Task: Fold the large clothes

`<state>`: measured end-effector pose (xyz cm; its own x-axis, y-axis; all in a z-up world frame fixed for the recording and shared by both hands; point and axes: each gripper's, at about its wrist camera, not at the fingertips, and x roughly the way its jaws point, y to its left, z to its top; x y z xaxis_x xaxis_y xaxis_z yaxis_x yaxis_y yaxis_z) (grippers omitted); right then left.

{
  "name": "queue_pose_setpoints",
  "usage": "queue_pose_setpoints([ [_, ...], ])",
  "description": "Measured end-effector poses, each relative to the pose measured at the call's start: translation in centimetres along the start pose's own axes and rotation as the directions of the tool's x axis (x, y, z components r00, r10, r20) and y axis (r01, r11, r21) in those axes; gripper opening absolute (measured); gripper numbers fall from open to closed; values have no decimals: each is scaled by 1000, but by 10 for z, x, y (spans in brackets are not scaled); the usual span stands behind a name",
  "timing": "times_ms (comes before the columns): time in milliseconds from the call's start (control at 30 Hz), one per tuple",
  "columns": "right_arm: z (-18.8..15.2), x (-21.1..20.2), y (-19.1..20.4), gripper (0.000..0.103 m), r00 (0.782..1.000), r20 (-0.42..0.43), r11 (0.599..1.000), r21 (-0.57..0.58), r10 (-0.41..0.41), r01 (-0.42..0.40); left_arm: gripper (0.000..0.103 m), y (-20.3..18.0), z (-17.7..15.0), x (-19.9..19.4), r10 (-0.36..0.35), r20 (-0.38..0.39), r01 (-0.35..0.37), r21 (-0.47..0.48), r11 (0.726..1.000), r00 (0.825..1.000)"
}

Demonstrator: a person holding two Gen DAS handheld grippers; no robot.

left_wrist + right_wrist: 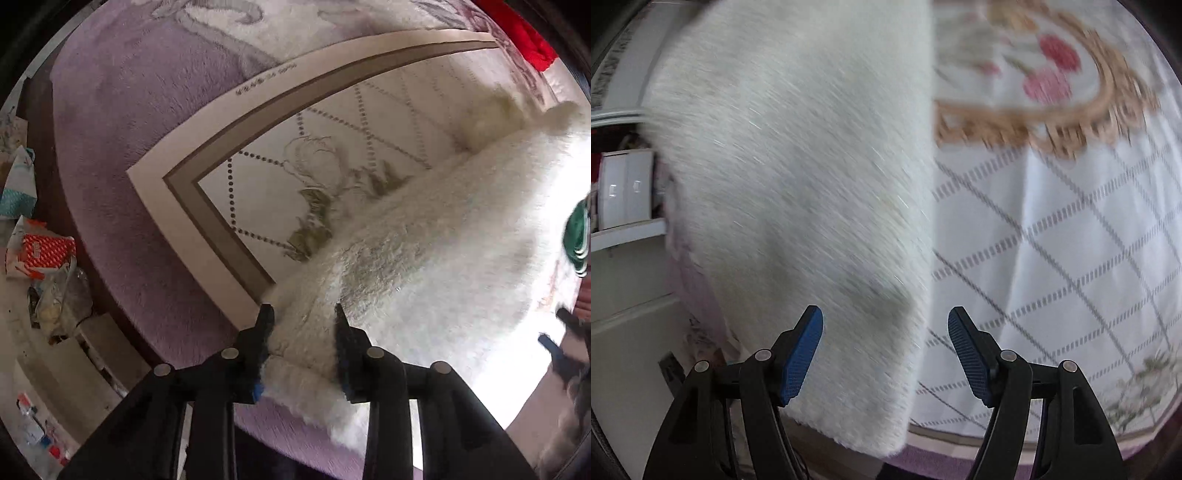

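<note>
Fingers (266, 325) of the left gripper (303, 317) clamp the fluffy white garment (424, 251); right gripper (885, 320) spread.

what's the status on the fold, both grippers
Left gripper shut on fluffy white garment at its edge. Right gripper open, garment hanging between its fingers, not pinched. Nothing in the way on the patterned sheet.

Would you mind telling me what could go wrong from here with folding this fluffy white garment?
1. The left gripper pinches only an edge of the thick white garment; the pile may slip free.
2. The right gripper is open, with the garment between its fingers ungripped; the fold may sag unevenly onto the patterned cover.
</note>
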<state>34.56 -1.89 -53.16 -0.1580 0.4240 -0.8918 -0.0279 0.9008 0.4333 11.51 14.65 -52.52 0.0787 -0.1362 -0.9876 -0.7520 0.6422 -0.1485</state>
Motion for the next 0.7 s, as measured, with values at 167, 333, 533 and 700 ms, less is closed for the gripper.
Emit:
queue_pose_setpoints([
  [167,39,-24,41,72,987,111,992,-58,114,-108,70,-24,-4,-57,14,83,-16,23,1000,996],
  [333,99,-19,99,61,957,219,979,-106,192,-172,79,-42,29,-66,22,147,-28,35,999,989],
  [533,163,75,157,62,989,147,979,-200,-7,37,79,-42,74,-33,8,135,-20,86,996,991],
  [700,135,18,150,62,988,140,984,-175,59,-34,79,-44,87,-43,-8,105,-17,227,974,994],
])
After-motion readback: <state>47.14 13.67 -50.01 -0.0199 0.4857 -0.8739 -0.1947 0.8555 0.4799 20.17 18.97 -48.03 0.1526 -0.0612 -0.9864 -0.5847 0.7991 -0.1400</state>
